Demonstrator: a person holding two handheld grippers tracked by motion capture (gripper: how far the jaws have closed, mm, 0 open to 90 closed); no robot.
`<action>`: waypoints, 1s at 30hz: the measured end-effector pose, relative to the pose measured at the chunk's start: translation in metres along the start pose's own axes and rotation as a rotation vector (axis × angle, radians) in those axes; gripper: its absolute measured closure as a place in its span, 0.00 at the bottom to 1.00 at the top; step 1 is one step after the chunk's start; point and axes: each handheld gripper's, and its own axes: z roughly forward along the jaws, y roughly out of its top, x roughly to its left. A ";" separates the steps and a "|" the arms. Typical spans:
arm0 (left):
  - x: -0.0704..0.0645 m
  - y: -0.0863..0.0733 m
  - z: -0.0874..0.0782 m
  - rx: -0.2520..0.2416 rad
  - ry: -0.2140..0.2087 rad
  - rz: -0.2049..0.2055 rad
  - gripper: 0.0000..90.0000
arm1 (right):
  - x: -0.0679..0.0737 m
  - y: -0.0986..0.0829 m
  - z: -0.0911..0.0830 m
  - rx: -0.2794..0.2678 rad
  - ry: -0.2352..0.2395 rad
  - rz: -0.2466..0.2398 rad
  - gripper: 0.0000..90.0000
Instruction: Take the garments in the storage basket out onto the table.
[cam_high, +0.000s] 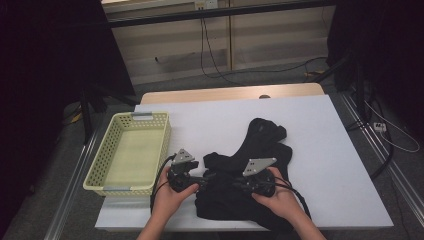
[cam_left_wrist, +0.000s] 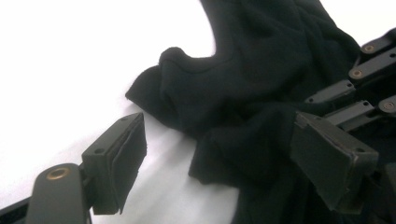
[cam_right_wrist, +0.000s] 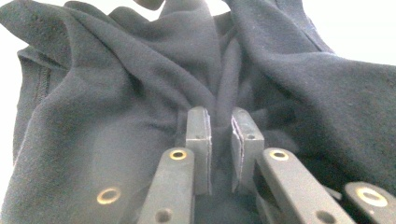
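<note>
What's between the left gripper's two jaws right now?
In the left gripper view, the left gripper stands open. A fold of the black garment lies between the jaws beside the right one, with bare white table beside the left one.

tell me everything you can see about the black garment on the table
The black garment is soft, matte knit-looking fabric, crumpled in loose folds on the white table, right of the yellow basket and apart from it. One lobe reaches toward the far side. The right gripper has its jaws nearly closed on a fold; the left gripper stands open with a corner of cloth between its jaws.
</note>
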 end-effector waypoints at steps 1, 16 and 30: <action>0.001 0.001 0.002 -0.004 0.000 -0.005 0.22 | 0.000 0.000 0.000 -0.001 0.005 0.002 0.91; 0.001 0.006 -0.005 -0.021 0.016 -0.002 0.21 | 0.012 0.006 -0.012 -0.082 -0.050 0.021 0.45; 0.002 0.005 -0.005 -0.016 0.019 0.004 0.21 | 0.003 0.001 -0.002 -0.015 -0.093 -0.043 0.99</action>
